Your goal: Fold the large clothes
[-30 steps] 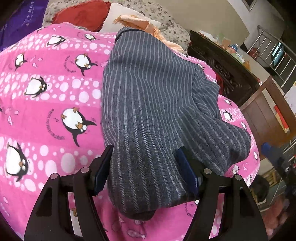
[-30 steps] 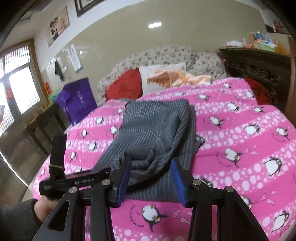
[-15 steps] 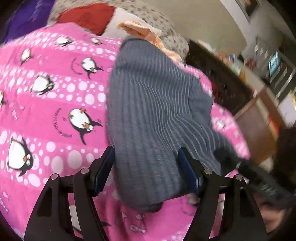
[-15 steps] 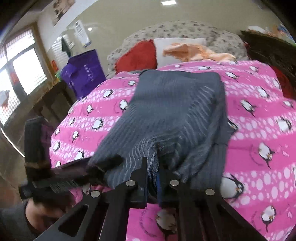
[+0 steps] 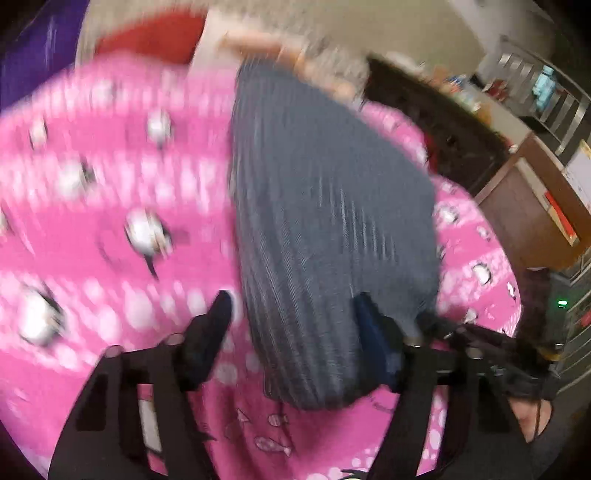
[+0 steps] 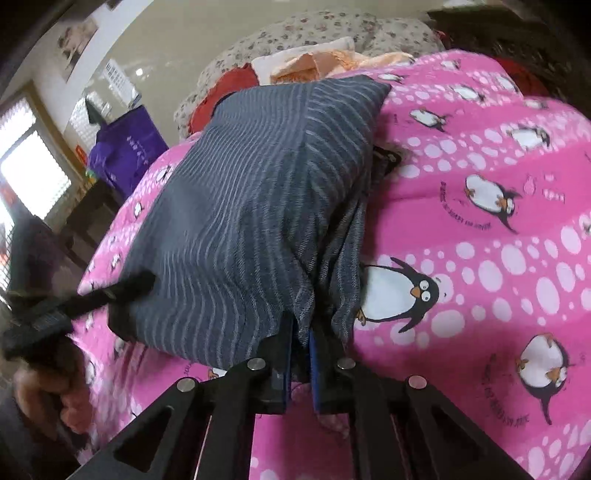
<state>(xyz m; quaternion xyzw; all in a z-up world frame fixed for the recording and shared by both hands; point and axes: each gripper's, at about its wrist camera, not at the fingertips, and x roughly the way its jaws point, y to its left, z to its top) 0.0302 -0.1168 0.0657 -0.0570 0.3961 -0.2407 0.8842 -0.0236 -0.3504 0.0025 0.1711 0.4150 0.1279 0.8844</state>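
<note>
Surface: a bed under a pink penguin-print blanket (image 6: 498, 236) w/ white dots, rounded by the fisheye. At the head end a floral quilt (image 6: 332, 29), a red pillow (image 6: 225, 88), a white pillow (image 6: 295, 55) and some crumpled peach cloth (image 6: 317, 64). The task item, a grey striped garment (image 6: 251, 206), lies folded lengthwise along the middle of the bed, near end bunched at both grippers. Right wrist view only: window (image 6: 26, 173) at left, purple bag (image 6: 125, 155) beside it, papers and a framed picture on the beige wall, plus the person's hand (image 6: 48, 391) on the left tool's handle, blurred. Left wrist view only (whole frame motion-blurred): dark carved wooden furniture (image 5: 436, 122) w/ clutter on top, a brown cabinet (image 5: 535, 214), metal railing beyond. Garment is a woven, twill-looking fabric, thin pale stripes on dark grey; blanket looks soft and smooth. Right gripper (image 6: 301, 354) is clenched on the garment's near edge, blue pads pinching a fold, fabric draping off both sides. Left gripper (image 5: 295, 314): jaws closing, garment's rounded end between them; right pad seems against the cloth, left pad has a gap, so no grasp.
</note>
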